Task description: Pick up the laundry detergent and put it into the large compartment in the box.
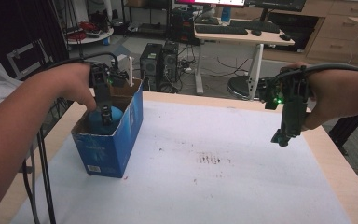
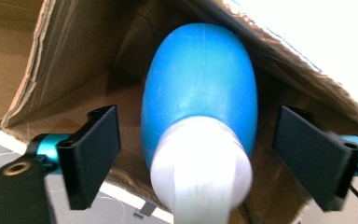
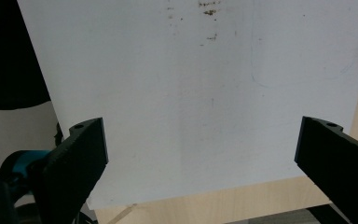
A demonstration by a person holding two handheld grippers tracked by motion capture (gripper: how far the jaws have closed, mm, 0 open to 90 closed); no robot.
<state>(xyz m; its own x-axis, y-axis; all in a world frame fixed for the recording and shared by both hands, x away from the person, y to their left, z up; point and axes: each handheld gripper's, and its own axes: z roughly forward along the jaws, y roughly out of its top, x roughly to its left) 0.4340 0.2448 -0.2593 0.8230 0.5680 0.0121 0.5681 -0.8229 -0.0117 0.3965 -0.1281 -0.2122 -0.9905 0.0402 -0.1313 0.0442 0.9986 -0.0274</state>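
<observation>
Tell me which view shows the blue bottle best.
The left gripper view: the blue bottle fills the frame between open jaws, inside the cardboard box. The high view gives a small blue patch behind the left gripper.

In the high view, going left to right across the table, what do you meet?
Blue cardboard box with the left gripper reaching into it onto the blue bottle → dark smudges on the white sheet → right gripper, held above the table's right side.
</observation>
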